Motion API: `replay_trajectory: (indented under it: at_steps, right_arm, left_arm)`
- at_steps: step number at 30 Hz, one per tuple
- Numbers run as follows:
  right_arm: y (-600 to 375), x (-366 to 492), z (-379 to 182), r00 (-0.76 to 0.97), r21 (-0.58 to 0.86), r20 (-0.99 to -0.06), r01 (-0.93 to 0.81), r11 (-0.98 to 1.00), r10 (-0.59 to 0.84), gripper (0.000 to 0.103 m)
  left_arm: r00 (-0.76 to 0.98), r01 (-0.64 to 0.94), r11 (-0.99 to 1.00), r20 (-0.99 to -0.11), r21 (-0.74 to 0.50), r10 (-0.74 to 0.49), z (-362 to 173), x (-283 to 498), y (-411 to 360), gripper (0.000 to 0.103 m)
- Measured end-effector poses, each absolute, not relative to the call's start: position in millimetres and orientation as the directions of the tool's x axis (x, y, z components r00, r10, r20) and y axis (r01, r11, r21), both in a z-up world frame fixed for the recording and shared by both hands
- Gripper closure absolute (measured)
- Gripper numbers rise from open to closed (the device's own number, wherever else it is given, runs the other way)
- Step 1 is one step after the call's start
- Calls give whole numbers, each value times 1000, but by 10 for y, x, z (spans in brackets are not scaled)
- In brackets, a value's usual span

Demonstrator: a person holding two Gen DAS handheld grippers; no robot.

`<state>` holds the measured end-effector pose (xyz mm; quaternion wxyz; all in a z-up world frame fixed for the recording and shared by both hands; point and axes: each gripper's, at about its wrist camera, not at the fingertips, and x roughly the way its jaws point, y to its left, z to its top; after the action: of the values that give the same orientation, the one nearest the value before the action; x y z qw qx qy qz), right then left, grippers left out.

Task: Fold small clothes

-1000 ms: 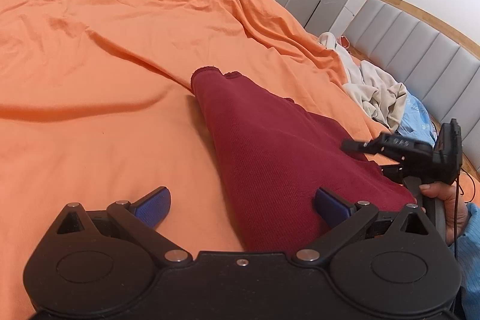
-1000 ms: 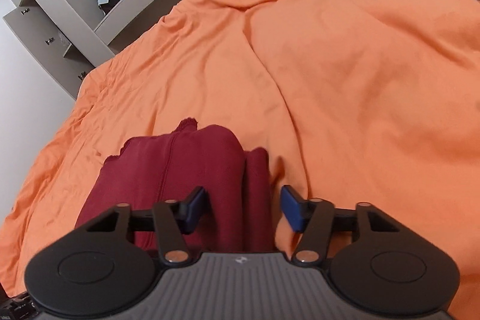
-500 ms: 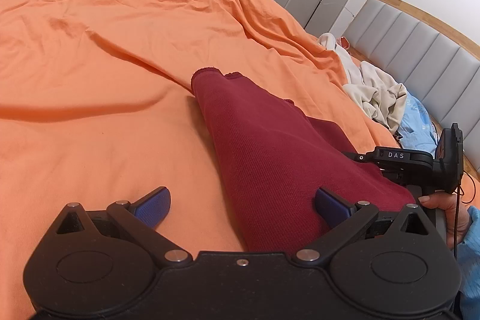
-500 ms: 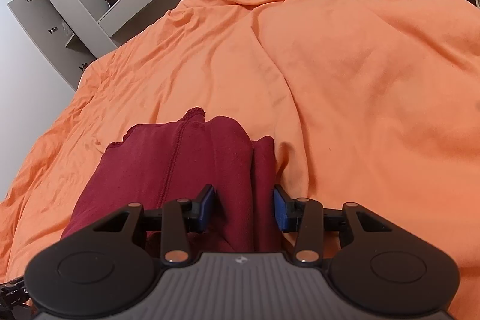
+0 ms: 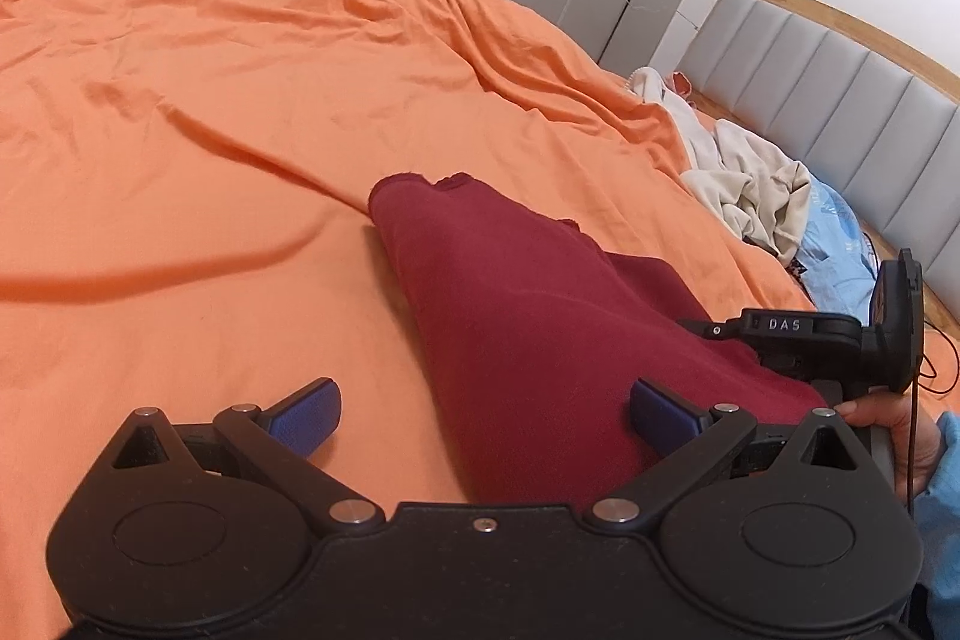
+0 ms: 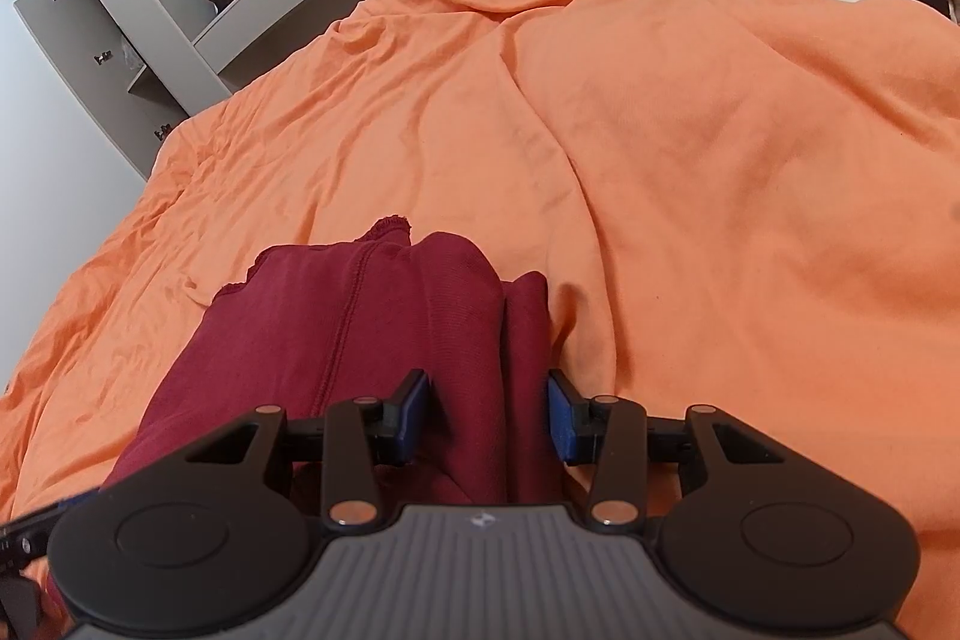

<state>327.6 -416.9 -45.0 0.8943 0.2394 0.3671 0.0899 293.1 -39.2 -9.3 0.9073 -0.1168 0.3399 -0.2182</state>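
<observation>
**Maroon garment between both grippers on the orange bed**

The maroon garment [image 5: 528,334] lies folded lengthwise on the orange bedspread [image 5: 210,130], its near end under both tools. The left gripper [image 5: 483,415] is spread wide — grasping nothing, its right pad resting on the cloth. The right gripper [image 6: 487,415] is partly closed, its pads flanking a raised fold of the garment [image 6: 360,334] — a firm pinch cannot be confirmed. Cream clothes [image 5: 744,184] lie far right.

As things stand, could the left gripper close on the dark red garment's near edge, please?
Probably yes. The left gripper is wide open, and the dark red garment already lies between its fingers on the orange bedsheet, with nothing in between. The right gripper straddles a different fold.
</observation>
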Motion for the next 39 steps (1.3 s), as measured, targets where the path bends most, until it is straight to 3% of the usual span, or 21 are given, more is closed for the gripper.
replay_trajectory:
  at_steps: [5,11,15,18,23,26,33,39]
  right_arm:
    - [-4163,3275,-456,717,494,-612,17,869,334,57]
    - [-4147,3283,-469,713,486,-620,21,873,328,55]
    - [-4132,3278,-459,716,478,-620,21,878,320,56]
    - [-4116,3259,-456,722,477,-616,22,879,316,59]
    - [-4074,3202,-425,742,470,-594,7,883,311,77]
    - [-3998,3151,-356,766,429,-574,-20,903,290,83]
    - [-3719,2933,-58,859,288,-446,-127,949,251,85]
    - [-3526,2792,214,902,286,-292,-234,929,317,86]
  left_arm:
    - [594,345,850,-609,-399,-527,-100,3260,-388,1]
    - [486,294,768,-603,-569,-633,-410,3588,-276,0]
    - [490,302,766,-598,-567,-635,-422,3577,-314,1]
    - [494,299,757,-585,-581,-643,-414,3561,-342,9]
    - [464,296,718,-562,-630,-685,-430,3558,-393,22]
    - [466,290,714,-557,-637,-687,-438,3544,-404,33]
    - [505,396,764,-574,-509,-645,-164,3468,-542,54]
    - [532,420,742,-521,-523,-668,42,3452,-485,65]
